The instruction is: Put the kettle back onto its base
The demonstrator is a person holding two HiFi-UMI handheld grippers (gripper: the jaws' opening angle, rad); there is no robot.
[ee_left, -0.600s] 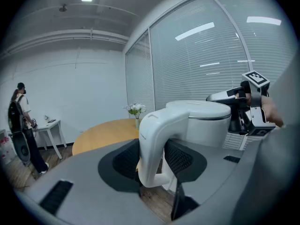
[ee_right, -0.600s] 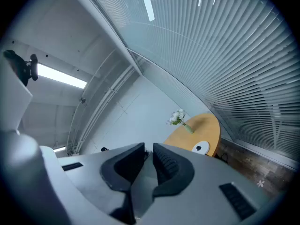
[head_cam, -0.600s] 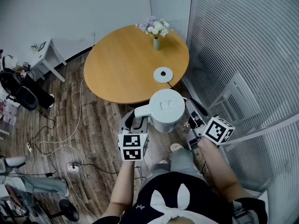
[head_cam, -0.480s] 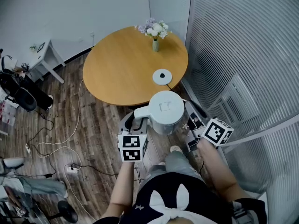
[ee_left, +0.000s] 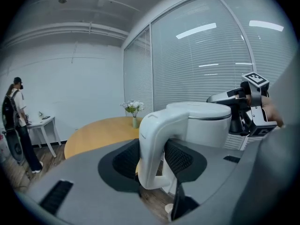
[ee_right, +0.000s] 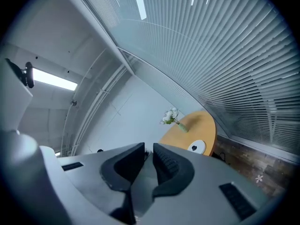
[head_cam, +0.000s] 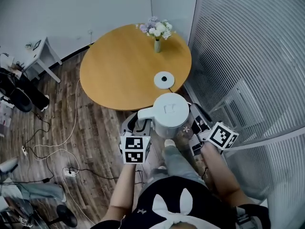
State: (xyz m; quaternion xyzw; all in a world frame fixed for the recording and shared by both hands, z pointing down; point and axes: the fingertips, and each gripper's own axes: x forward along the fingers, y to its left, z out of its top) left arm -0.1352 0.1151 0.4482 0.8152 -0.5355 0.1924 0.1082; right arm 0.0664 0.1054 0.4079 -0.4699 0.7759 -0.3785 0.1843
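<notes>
The white kettle hangs in the air just off the near edge of the round wooden table. My left gripper is shut on its handle, with both pads pressed on the handle's sides. The kettle's round white base lies on the table near the right edge, beyond the kettle, and also shows in the right gripper view. My right gripper sits close beside the kettle's right side. Its jaws stand a narrow slit apart with nothing between them.
A vase of flowers stands at the table's far edge. A glass wall with blinds runs along the right. Cables and a power strip lie on the wooden floor at left, near a small white side table.
The person has stepped a little toward the table, one leg swinging forward under the kettle. The kettle stays in the left gripper, and the right gripper stays beside it.
</notes>
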